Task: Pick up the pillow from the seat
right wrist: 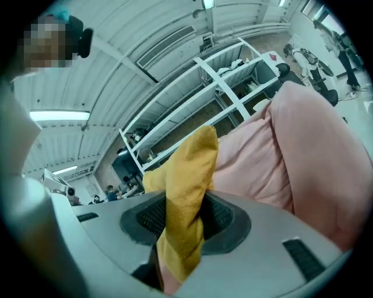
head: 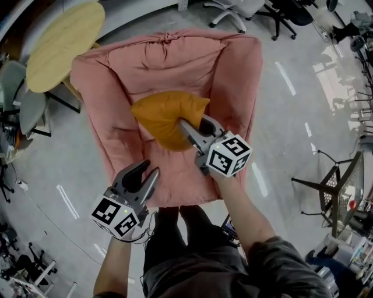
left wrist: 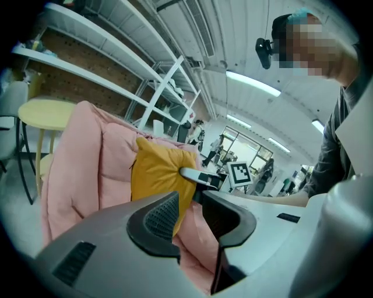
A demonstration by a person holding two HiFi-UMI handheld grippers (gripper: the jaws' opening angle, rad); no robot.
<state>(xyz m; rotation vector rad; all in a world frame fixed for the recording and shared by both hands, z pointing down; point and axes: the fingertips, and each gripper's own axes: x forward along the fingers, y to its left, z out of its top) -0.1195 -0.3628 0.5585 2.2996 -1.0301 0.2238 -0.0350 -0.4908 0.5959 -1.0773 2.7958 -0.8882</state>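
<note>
A mustard-yellow pillow (head: 165, 118) lies on the seat of a pink padded armchair (head: 230, 75). My right gripper (head: 193, 125) is shut on the pillow's near right corner; in the right gripper view the yellow fabric (right wrist: 185, 198) is pinched between both pads. My left gripper (head: 144, 175) hovers over the chair's front edge, open and holding nothing. In the left gripper view the pillow (left wrist: 156, 171) sits ahead of the jaws, with the right gripper's finger (left wrist: 195, 174) on it.
A round pale-yellow table (head: 64, 38) stands at the chair's left rear. Office chairs (head: 256, 13) are behind it, and a wire stool (head: 335, 192) is on the grey floor to the right. The person's legs (head: 186, 233) stand at the chair's front.
</note>
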